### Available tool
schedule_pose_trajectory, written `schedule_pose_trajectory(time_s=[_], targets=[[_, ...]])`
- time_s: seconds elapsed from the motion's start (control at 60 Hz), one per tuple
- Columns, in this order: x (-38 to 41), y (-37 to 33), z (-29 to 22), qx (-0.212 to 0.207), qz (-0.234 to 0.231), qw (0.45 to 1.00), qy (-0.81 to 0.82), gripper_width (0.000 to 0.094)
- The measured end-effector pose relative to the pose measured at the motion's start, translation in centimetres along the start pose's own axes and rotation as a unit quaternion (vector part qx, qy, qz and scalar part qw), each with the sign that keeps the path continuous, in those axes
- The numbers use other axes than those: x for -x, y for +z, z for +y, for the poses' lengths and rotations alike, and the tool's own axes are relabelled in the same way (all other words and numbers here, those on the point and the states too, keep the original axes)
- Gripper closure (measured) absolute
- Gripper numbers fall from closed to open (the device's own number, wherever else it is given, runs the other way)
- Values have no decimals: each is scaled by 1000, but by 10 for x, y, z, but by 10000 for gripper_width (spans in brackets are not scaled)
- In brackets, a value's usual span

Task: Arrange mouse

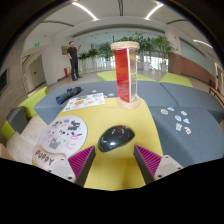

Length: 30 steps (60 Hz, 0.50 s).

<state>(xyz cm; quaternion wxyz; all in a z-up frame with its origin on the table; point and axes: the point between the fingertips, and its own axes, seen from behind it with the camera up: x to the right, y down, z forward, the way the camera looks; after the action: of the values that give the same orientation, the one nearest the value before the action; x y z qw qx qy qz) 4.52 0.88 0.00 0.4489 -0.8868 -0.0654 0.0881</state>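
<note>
A black computer mouse (pixel 115 137) lies on the yellow table top (pixel 112 165), just ahead of my fingers and midway between their lines. My gripper (pixel 113 160) is open, its magenta pads (pixel 82 160) spread wide on either side with bare table between them. Neither finger touches the mouse.
A round printed mat (pixel 65 133) and a paper bag marked "PUPPY" (pixel 40 152) lie to the left. Beyond stand a tall clear container with red contents (pixel 124 72), papers (pixel 88 100), a dark object (pixel 68 95) and small cards (pixel 181 120) on grey. A person (pixel 73 60) stands far off.
</note>
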Motion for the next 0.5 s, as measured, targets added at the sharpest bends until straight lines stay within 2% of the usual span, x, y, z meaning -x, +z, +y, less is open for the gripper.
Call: schedule_pose_trajectory(time_s=[0.083,0.1,0.317,0.367,0.5], targets=[[3,-1,-12,-6,-8,1000,12,104],[12,22,-19,-8,-4,1000,12,99],[10,63,-31,2,44,999,-1,107],[9,70,-33,1,56,998,-1,149],[9,78,-36,-5,69,998,7,352]])
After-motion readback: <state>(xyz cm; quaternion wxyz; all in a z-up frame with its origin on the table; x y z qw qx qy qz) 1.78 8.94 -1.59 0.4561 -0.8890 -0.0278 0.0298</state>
